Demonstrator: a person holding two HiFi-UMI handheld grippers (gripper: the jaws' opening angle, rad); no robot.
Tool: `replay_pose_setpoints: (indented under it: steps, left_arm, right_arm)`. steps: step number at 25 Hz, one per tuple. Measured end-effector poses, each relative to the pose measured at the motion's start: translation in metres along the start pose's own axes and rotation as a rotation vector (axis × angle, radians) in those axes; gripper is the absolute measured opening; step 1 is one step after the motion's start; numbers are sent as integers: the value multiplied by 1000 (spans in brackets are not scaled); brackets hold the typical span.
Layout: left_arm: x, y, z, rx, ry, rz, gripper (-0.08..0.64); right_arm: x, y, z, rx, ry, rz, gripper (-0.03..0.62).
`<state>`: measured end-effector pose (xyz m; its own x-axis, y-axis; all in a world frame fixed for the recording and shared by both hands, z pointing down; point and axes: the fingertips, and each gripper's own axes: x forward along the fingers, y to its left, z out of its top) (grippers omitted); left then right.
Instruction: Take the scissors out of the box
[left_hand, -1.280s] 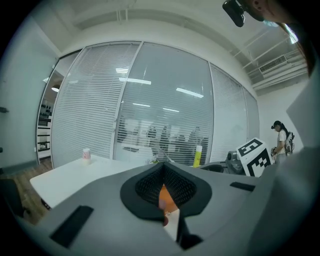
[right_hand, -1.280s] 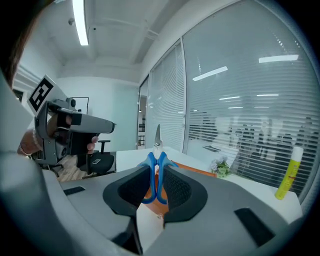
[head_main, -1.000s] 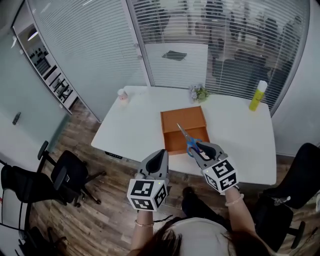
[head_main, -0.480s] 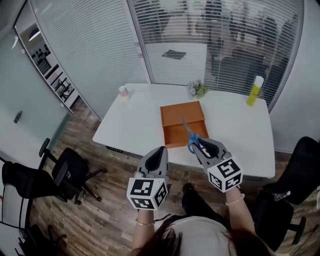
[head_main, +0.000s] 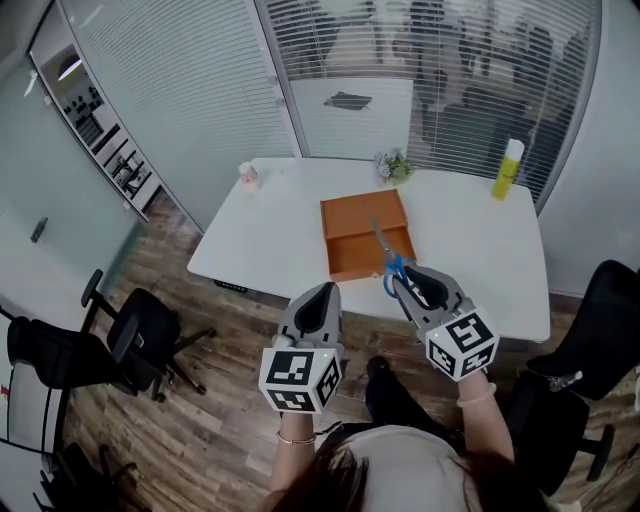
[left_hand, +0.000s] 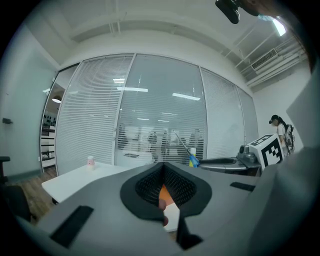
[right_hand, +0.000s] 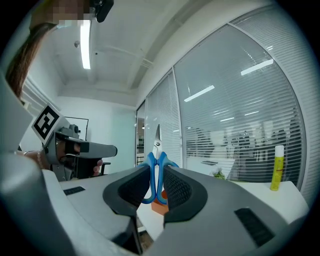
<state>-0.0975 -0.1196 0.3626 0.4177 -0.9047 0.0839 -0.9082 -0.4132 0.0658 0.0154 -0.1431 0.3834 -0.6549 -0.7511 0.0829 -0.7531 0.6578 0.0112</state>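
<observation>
In the head view, my right gripper (head_main: 405, 281) is clamped on the blue handles of the scissors (head_main: 389, 265). Their blades point away from me, up over the near right corner of the orange box (head_main: 352, 222). The box lies open on the white table (head_main: 265, 235), and I see nothing in it. My left gripper (head_main: 323, 295) hangs off the near edge of the table, over the wooden floor, well apart from the box and carrying nothing. At the far side of the table stand a small cup (head_main: 248, 175) on the left, a little plant (head_main: 392, 165) in the middle and a yellow bottle (head_main: 508, 168) on the right.

In the left gripper view, my jaws meet at the tips with nothing between them. Only a sliver of the orange box and the table shows through the hollow between the pads. Off to the right, the scissors stick up at a slant from my other gripper.

In the right gripper view, both pads press on the two blue handle loops and the closed blades stand straight up past the jaw tips. The box sits low behind them and does not touch them.

I judge the main job done, since the scissors are lifted clear of the box and are firmly in my grip. What may be left is laying them on a bare part of the table and letting go.
</observation>
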Motion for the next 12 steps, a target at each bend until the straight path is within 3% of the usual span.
replay_pose_setpoints:
  steps: [12]
  left_arm:
    - [-10, -14, -2, 2, -5, -11, 17]
  right_arm:
    - [-19, 10, 4, -15, -26, 22, 112]
